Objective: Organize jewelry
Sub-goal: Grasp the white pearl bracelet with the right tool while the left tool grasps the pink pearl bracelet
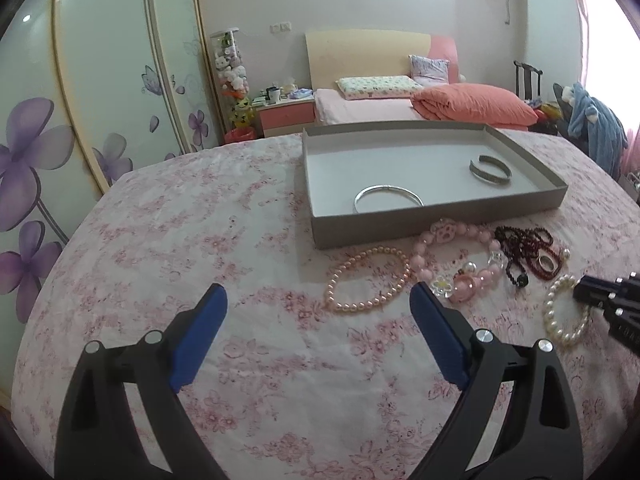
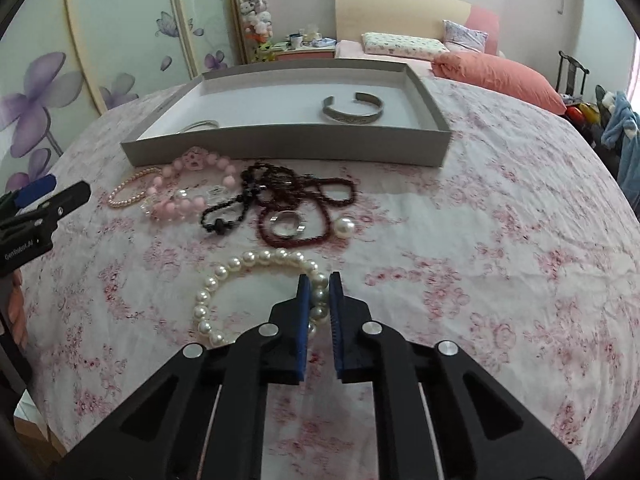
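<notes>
In the right wrist view my right gripper [image 2: 319, 282] is shut on the white pearl bracelet [image 2: 248, 264], which lies on the floral cloth with a few pearls pinched between the blue pads. My left gripper [image 1: 318, 292] stands wide open above the cloth with nothing between its fingers; a pink pearl bracelet [image 1: 368, 280] lies just ahead of its right finger. Behind them a grey tray [image 1: 436, 220] holds a thin silver bangle [image 1: 387, 196] and a silver cuff [image 1: 491, 170].
Between the tray and the grippers lie a pink bead bracelet with a paw charm [image 2: 188, 200], tangled black and dark red bead strands [image 2: 320, 196], a metal ring [image 2: 286, 222] and a single large pearl [image 2: 345, 227]. Beyond the table are a bed and wardrobe doors.
</notes>
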